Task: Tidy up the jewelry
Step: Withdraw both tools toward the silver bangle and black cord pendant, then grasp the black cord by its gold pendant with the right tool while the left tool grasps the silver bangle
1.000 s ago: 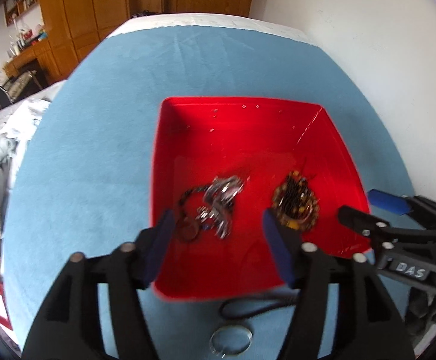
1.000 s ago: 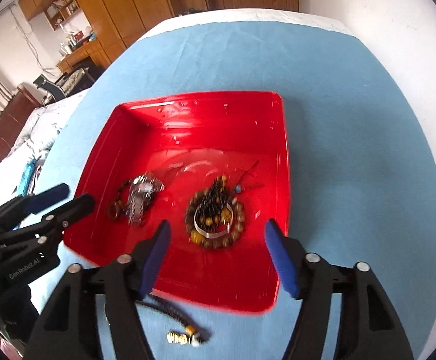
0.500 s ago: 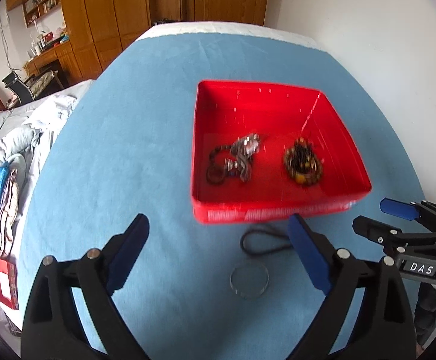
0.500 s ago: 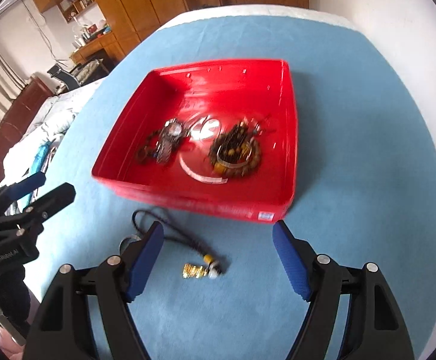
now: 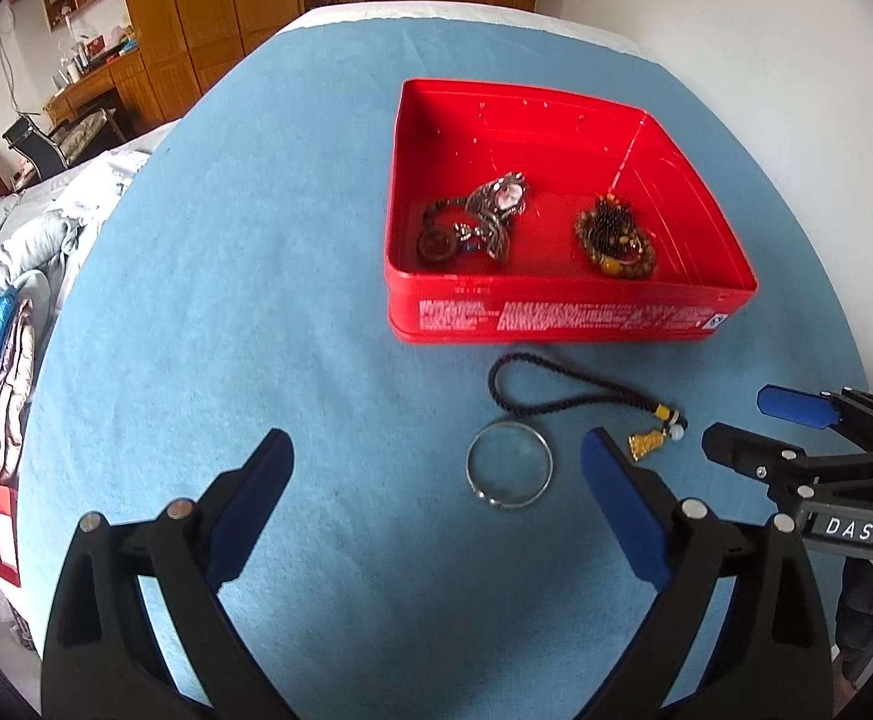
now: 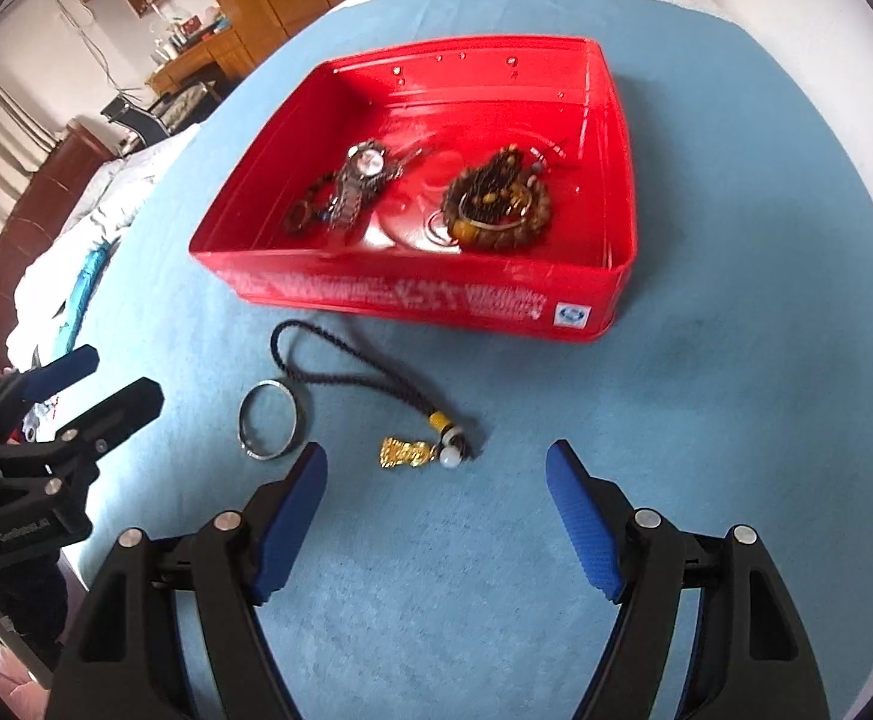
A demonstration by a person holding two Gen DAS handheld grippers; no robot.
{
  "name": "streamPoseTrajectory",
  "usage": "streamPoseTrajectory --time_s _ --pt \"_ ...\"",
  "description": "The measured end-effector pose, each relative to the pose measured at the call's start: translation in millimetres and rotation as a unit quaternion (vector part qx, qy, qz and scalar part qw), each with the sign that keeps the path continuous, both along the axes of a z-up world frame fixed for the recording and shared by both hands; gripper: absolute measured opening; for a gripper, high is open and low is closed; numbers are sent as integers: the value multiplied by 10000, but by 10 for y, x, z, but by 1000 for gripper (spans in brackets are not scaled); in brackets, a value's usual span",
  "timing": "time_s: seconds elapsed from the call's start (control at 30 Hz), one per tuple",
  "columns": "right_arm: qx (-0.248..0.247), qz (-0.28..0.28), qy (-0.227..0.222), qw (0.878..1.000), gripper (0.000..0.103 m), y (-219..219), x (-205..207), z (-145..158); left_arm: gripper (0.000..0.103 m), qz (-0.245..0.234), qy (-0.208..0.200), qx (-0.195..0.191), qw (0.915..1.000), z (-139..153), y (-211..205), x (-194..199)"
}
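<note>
Blue cloth (image 5: 256, 300) covers the table. Far left: wooden cabinets (image 5: 196, 6), cluttered desk (image 5: 85, 81), black chair (image 5: 34, 141). Left: heaped bedding (image 5: 10, 276). White wall (image 5: 736, 18) right.

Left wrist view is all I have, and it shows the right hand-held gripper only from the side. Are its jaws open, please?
Observer: Yes. In its own view the right hand-held gripper is open, with nothing between the pads.
Operator: What lies before it?
Observer: The gold pendant lies on the blue cloth just ahead of the gap, nearer the left pad.
Operator: Is anything hidden among the beaded bracelets?
Observer: A silver band seems to lie among the beaded bracelets.
</note>
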State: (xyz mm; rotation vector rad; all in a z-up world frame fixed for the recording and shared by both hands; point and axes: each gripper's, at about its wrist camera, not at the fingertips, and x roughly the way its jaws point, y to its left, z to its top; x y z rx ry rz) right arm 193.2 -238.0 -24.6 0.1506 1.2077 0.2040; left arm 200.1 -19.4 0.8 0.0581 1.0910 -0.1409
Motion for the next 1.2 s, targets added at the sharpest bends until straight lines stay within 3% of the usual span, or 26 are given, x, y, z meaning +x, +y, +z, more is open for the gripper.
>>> streamPoseTrajectory --time_s 0.23,0.4,0.77,1.1,1.2 --pt "41 47 93 9999 75 59 16 -97 96 23 121 -93 9999 -100 7 -13" --pt "140 36 286 9995 60 63 124 -241 96 27 209 -186 9996 -172 7 16" --pt "96 48 517 9986 40 51 288 -453 96 32 306 -205 9993 -283 -6 124" --pt "-368 212 365 9984 32 177 323 -515 96 -49 398 -151 9991 -365 -101 175" --pt "-535 136 336 9979 17 168 291 -517 96 -92 441 -91 9989 -405 -142 180"
